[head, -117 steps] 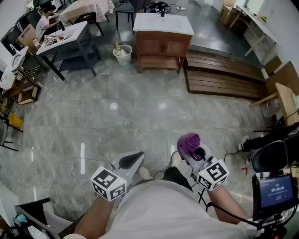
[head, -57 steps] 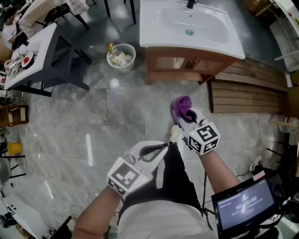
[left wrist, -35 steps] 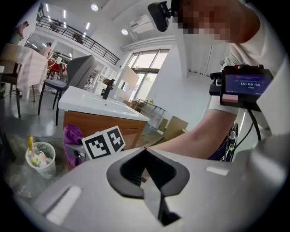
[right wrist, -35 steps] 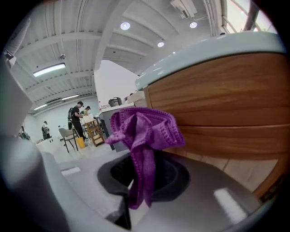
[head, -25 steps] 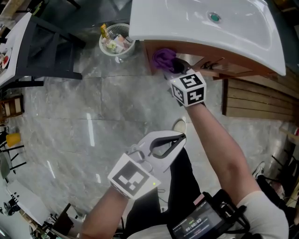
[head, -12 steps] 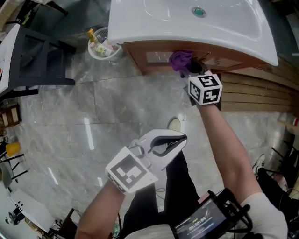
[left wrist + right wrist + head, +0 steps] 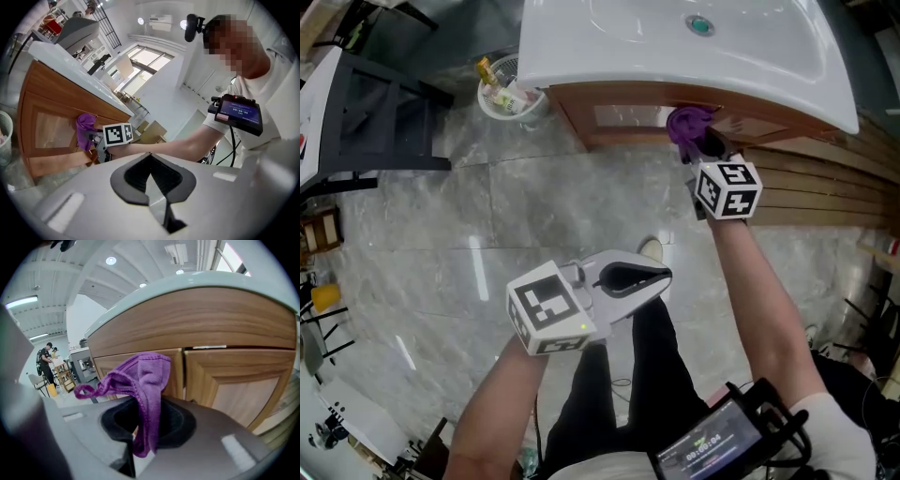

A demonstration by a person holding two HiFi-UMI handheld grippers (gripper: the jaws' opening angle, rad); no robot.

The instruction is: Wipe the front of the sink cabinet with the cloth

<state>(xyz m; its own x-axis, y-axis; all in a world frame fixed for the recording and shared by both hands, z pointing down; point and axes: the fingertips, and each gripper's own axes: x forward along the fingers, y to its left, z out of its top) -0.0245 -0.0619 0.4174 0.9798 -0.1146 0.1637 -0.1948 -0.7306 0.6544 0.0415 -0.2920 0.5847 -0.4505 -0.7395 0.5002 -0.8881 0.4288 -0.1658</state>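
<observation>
The wooden sink cabinet [image 7: 619, 114] stands under a white basin [image 7: 675, 47]; its two door panels [image 7: 234, 380] fill the right gripper view. My right gripper [image 7: 698, 141] is shut on a purple cloth [image 7: 684, 122], which is bunched up [image 7: 143, 380] and pressed against the cabinet front near the seam between the doors. In the left gripper view the cloth [image 7: 85, 129] shows against the wood. My left gripper [image 7: 661, 278] hangs low over the floor, away from the cabinet, shut with nothing in it.
A white waste basket [image 7: 508, 94] with litter stands left of the cabinet. A dark table [image 7: 384, 112] lies further left. Wooden slats [image 7: 816, 187] lie on the floor to the right. The marble floor [image 7: 534, 216] spreads in front. A screen [image 7: 712, 450] is strapped to my right forearm.
My right gripper has slid the cloth rightward along the cabinet front over the last second. Before that I walked up to the cabinet. The left gripper stayed low and shut.
</observation>
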